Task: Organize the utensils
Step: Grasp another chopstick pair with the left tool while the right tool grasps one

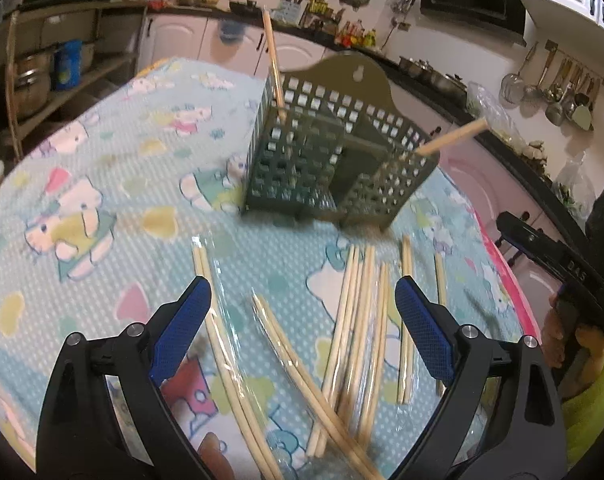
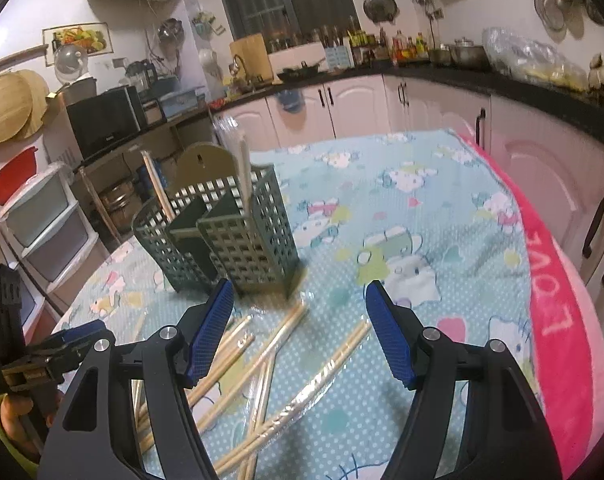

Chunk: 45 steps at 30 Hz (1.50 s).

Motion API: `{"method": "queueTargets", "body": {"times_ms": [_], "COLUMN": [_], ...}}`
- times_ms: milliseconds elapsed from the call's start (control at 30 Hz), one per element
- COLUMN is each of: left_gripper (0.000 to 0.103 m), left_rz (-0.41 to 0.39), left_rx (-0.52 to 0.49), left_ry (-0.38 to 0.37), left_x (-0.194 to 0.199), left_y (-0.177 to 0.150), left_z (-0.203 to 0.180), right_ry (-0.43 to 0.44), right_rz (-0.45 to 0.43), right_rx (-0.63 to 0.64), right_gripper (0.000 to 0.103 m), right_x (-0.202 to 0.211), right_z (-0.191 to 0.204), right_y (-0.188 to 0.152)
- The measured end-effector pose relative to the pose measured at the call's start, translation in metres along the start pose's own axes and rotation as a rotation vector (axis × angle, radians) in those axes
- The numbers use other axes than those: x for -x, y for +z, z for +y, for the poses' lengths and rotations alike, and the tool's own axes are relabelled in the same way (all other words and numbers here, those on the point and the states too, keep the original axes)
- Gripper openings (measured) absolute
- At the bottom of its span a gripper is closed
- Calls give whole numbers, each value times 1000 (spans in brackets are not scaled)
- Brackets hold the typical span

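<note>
Just in front of the green holder (image 1: 333,160), loose chopsticks (image 1: 357,320) lie scattered on the surface. Both my left gripper (image 1: 302,320) and right gripper (image 2: 300,332) hover over them, jaws spread and empty. I judge it's pick-up time: close on one pair.

Your left wrist view faces the holder (image 1: 333,160) from the table's near edge, right view alongside, both close, sharing chopsticks (image 2: 262,364).

Home kitchen: cabinets (image 2: 353,108), hanging ladles (image 1: 557,84).
</note>
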<state>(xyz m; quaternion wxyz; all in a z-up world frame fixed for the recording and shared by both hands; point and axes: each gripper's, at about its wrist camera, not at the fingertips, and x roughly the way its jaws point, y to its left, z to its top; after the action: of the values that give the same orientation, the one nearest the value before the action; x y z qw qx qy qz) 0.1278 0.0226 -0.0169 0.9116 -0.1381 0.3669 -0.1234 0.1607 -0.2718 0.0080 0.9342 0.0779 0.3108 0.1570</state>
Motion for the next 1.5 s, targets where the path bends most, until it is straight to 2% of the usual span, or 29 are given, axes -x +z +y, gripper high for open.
{"method": "queueTargets", "body": {"times_ms": [333,633,867,1067,1200,1300,1433,1500], "left_gripper": [61,49,47,47,42,33,14,10], "left_rz": [116,149,166,175,175,172,165,167], "left_rx": [58,61,39,15,10,5,4,8], "left_ry": [-34,24,75,112,137,161,186,181], "left_x": [-21,-36,-48,-59,-65,-68,-69,-69], "left_y": [-24,-19,-9,1,6,9,11,14], "left_z": [3,3,1,-1,-1,0,2,5], "right_ry": [29,41,22,-8,-32,-41,-5,27], "right_rz": [126,230,307,299,296,290,286,281], "right_rx": [-38,-56,-92,-78,-61,-51,-101,-135], "right_gripper": [62,48,41,38,26,15,9,7], "right_x": [-33,-71,-109,-122,-129,-129,-124,-120], "right_z": [-6,-5,-11,-9,-8,-10,-17,-23], "right_y": [-11,-11,-10,-8,-6,-5,-3,-1]}}
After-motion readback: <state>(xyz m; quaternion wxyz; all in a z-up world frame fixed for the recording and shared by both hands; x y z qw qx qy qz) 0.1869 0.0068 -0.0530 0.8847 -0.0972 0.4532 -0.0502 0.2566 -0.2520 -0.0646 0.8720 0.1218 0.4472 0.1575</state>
